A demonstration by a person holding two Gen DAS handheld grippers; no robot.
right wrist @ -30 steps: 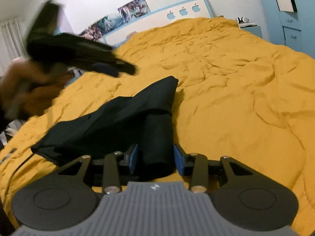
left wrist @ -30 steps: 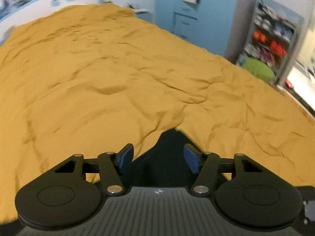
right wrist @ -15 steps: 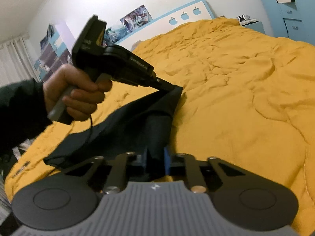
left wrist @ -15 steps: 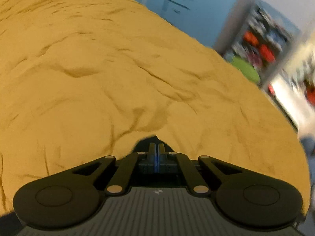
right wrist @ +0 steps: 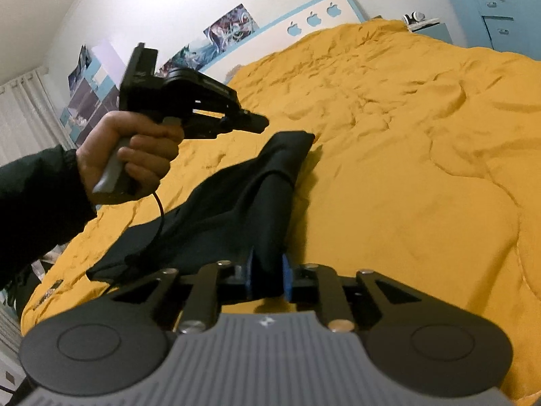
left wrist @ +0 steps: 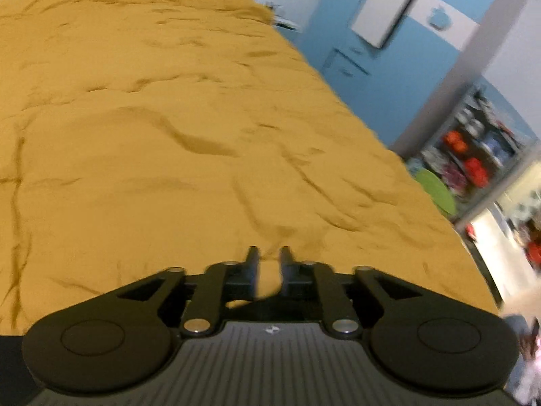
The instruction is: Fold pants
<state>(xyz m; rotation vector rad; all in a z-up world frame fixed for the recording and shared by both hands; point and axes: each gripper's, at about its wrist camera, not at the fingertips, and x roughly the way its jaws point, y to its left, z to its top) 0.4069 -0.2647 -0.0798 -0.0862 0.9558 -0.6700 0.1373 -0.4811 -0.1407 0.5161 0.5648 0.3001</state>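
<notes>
Black pants (right wrist: 223, 209) lie bunched on the yellow bedspread (right wrist: 405, 135), running from the near middle toward the left. My right gripper (right wrist: 267, 275) is shut on a fold of the pants at their near end. My left gripper (right wrist: 260, 123) is held in a hand above the pants' far corner, apart from the cloth. In the left wrist view the left gripper (left wrist: 268, 264) is slightly open and empty over the bedspread (left wrist: 169, 135); only a dark sliver of pants (left wrist: 270, 299) shows beneath it.
A blue headboard (right wrist: 304, 20) and posters are on the far wall. A blue cabinet (left wrist: 355, 57) and a shelf of toys (left wrist: 473, 165) stand past the bed's right edge. A nightstand (right wrist: 429, 27) sits at the bed's head.
The left gripper was shut on the pants' far corner half a second ago; now it has opened a little, let go and lifted off. The right gripper has closed on the near fold.
</notes>
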